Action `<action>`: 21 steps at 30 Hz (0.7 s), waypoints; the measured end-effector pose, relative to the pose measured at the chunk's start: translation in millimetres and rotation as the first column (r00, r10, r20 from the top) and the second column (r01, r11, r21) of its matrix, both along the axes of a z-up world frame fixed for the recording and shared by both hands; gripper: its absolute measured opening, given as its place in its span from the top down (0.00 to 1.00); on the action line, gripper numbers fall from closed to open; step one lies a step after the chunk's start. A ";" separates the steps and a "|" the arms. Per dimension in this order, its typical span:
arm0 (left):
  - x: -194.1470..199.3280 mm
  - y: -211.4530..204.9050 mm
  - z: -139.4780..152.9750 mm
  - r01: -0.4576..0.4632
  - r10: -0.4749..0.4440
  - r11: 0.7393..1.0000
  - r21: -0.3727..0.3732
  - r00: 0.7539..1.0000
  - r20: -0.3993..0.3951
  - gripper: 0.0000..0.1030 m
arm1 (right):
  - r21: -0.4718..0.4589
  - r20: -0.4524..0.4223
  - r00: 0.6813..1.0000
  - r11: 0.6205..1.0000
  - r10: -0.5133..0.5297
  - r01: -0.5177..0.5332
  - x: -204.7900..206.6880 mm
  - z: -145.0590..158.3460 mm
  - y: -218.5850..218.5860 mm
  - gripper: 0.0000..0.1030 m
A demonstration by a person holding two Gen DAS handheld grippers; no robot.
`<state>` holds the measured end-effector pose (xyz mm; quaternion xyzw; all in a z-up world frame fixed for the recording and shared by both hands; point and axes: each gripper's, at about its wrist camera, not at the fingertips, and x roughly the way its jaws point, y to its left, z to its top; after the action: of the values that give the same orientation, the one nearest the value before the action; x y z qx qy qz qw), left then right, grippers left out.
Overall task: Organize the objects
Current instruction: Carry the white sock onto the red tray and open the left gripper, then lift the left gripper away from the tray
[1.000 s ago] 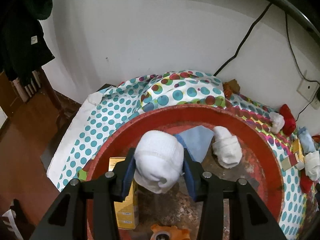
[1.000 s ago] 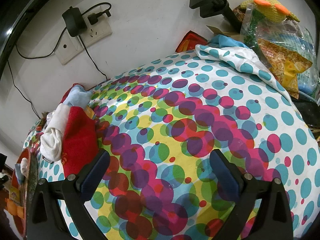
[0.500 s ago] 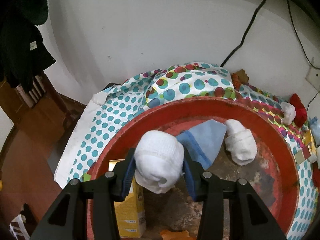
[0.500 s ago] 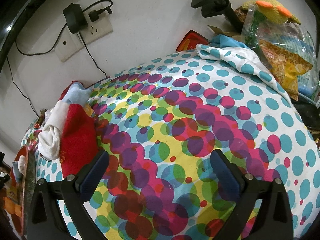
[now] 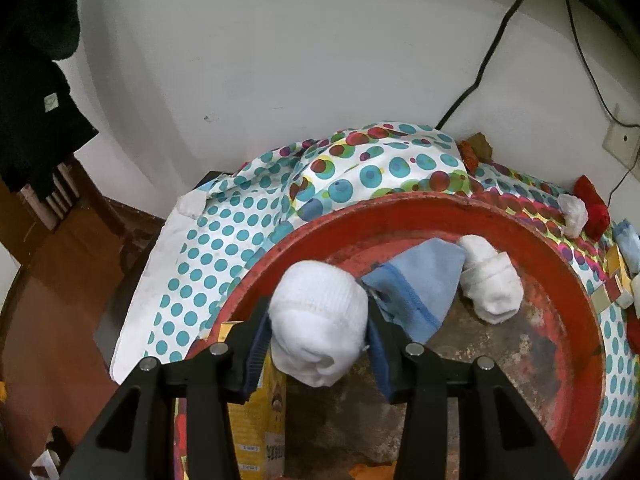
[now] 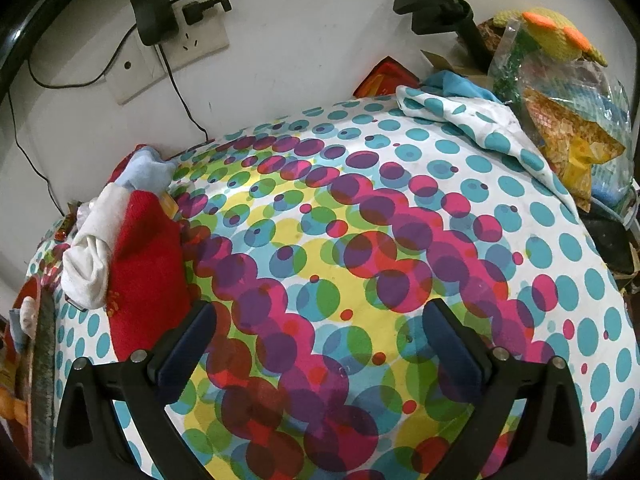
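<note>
Our left tongs (image 5: 319, 334) are clamped on a rolled white sock (image 5: 318, 326), one blue pad pressed into each side of the bundle. The sock bulges out above and below the pads, so we judge it soft, light and springy; it gives under a squeeze, cannot break, and its knit looks rough enough not to slip. The middle of the roll, where we hold it, seems the best place to grip, since a hold near one end might let the roll come undone.

The sock hangs over the near part of a big red basin (image 5: 472, 208). Lying in the basin beyond it are a light blue cloth (image 5: 424, 284) and a second rolled white sock (image 5: 490, 284). A yellow carton (image 5: 256, 436) stands below the tongs at the basin's near left.

Our right tongs (image 6: 320, 344) stand wide open with nothing between the pads, poised above a spotted tablecloth (image 6: 360, 240). To their left lies a small heap: a red sock (image 6: 146, 276) touching a crumpled white sock (image 6: 94, 256), with a pale blue sock (image 6: 146, 172) behind them near the wall. These look equally soft and light. A wall socket (image 6: 176, 56) with a charger plugged in sits on the wall above.
</note>
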<state>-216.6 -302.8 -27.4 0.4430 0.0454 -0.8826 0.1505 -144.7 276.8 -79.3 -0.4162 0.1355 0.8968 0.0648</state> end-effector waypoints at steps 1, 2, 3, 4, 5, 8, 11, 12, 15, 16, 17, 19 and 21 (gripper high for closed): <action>-0.7 -0.1 0.0 0.000 0.000 1.000 0.006 1.000 0.000 0.56 | 0.005 0.003 1.000 1.000 0.000 0.000 0.0 -0.1 -0.2 0.00; -1.5 -0.4 -0.6 0.002 -0.002 1.000 0.011 1.000 0.001 0.56 | 0.008 0.005 1.000 1.000 0.000 0.000 -0.3 -0.1 -0.6 0.00; -3.1 -1.3 -2.9 0.006 -0.006 1.000 0.022 1.000 0.009 0.56 | 0.009 0.005 1.000 1.000 0.000 0.000 -0.1 -0.2 -0.4 0.00; -3.4 -2.6 -4.4 0.004 -0.004 1.000 0.024 1.000 0.013 0.56 | 0.008 0.005 1.000 1.000 -0.001 0.001 0.0 -0.1 -0.3 0.00; -3.3 -4.4 -6.3 -0.001 0.001 1.000 0.026 1.000 0.014 0.56 | 0.007 0.004 1.000 1.000 -0.001 0.001 0.2 -0.1 -0.3 0.00; -1.7 -7.8 -7.3 -0.004 0.004 1.000 0.021 1.000 0.000 0.56 | 0.010 0.006 1.000 1.000 -0.001 0.001 0.3 -0.1 -0.4 0.00; -2.5 -7.9 -7.8 0.002 -0.003 1.000 0.020 1.000 0.005 0.56 | 0.005 0.003 1.000 1.000 -0.002 0.002 1.0 0.0 0.6 0.00; -2.7 -8.3 -7.7 0.000 0.000 1.000 0.023 1.000 0.005 0.55 | 0.007 0.004 1.000 1.000 -0.002 0.002 0.7 0.1 0.4 0.00; -3.3 -10.3 -8.5 -0.013 0.013 0.999 0.041 1.000 -0.001 0.54 | 0.007 0.004 1.000 1.000 -0.003 0.003 1.2 0.2 0.9 0.00; -3.2 -11.6 -8.6 -0.020 0.020 0.999 0.051 1.000 -0.008 0.54 | 0.005 0.004 1.000 1.000 -0.003 0.003 1.5 0.2 1.1 0.00; -2.6 -12.7 -8.6 -0.024 0.025 0.998 0.066 1.000 -0.016 0.53 | 0.004 0.003 1.000 1.000 -0.003 0.003 1.8 0.2 1.2 0.00; -1.9 -12.7 -7.9 -0.022 0.024 0.997 0.078 0.999 -0.021 0.50 | 0.005 0.003 1.000 1.000 -0.004 0.004 2.0 0.2 1.4 0.00; 0.4 -12.4 -4.8 -0.024 0.026 0.997 0.072 0.999 -0.039 0.43 | 0.002 0.002 1.000 1.000 -0.005 0.005 2.3 0.3 1.5 0.00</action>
<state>-216.2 -315.1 -32.2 0.4298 0.0854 -0.8872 0.1447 -142.5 278.3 -79.0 -0.4166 0.1353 0.8964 0.0676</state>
